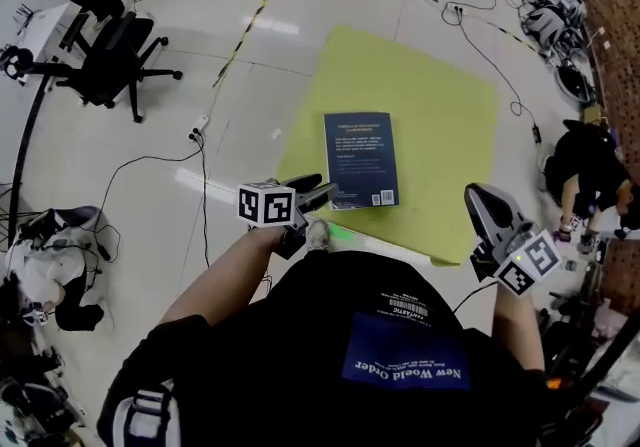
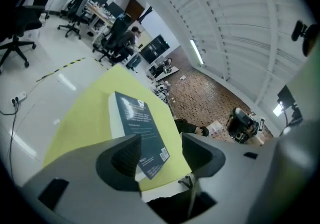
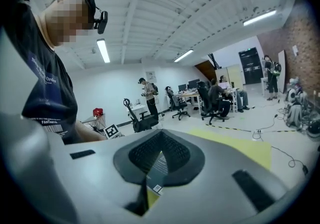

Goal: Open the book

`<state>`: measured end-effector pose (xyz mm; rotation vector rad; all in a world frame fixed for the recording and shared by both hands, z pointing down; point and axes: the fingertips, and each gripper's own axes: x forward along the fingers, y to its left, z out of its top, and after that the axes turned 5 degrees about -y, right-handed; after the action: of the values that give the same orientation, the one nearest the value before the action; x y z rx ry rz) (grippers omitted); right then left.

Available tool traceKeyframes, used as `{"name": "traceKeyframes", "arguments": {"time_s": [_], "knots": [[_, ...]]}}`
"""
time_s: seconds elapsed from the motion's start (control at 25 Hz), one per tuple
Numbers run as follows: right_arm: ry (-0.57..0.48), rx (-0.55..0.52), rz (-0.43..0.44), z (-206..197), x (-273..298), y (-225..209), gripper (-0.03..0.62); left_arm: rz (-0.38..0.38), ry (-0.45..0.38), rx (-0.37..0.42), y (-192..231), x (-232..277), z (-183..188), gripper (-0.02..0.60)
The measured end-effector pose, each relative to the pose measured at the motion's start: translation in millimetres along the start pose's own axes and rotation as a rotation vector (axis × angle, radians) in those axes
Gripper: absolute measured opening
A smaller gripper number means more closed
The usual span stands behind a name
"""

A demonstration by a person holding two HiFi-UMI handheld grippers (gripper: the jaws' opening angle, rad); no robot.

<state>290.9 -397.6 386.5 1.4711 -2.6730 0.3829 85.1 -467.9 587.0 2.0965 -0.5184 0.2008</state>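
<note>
A dark blue book (image 1: 360, 160) lies shut, back cover up, on a yellow mat (image 1: 430, 105) on the floor. My left gripper (image 1: 318, 195) hovers at the book's near left corner. In the left gripper view its jaws (image 2: 161, 143) stand apart with nothing pressed between them, and the book (image 2: 142, 128) lies on the mat (image 2: 85, 118) just beyond. My right gripper (image 1: 480, 197) hangs over the mat's near right edge, apart from the book. Its tips (image 3: 160, 137) meet, and a sliver of the book (image 3: 160, 165) shows through the slit below them.
Black office chairs (image 1: 110, 55) stand at the far left, and cables (image 1: 200, 140) run across the floor beside the mat. Black-and-yellow tape (image 1: 250, 20) marks the floor behind it. A person (image 1: 590, 165) crouches at the right. Gear (image 1: 50, 255) is piled at the left.
</note>
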Motion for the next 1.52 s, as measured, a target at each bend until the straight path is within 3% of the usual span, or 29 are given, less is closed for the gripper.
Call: {"name": "traceKeyframes", "arguments": {"time_s": [0.12,0.2,0.48,0.8,1.16,1.36,1.52], "knots": [[0.027,0.025,0.016,-8,18,-9,-0.014,0.044,0.073,-0.094,30,19,-10,0.334],[0.048,0.052,0.048,-20,24,-15,-0.014,0.08,0.104,-0.159,44,28,-23,0.371],[0.08,0.095,0.139,-48,28,-48,-0.014,0.1,0.088,-0.234,48,62,-31,0.374],[0.094,0.114,0.151,-57,19,-56,-0.014,0.121,0.095,-0.28,56,64,-37,0.373],[0.111,0.134,0.158,-63,25,-49,-0.014,-0.066,0.051,-0.356,44,50,-23,0.373],[0.125,0.136,0.171,-68,30,-43,-0.014,-0.277,-0.026,-0.492,24,43,-7,0.371],[0.138,0.14,0.176,-73,32,-41,-0.014,-0.387,-0.059,-0.573,15,40,2,0.371]]}}
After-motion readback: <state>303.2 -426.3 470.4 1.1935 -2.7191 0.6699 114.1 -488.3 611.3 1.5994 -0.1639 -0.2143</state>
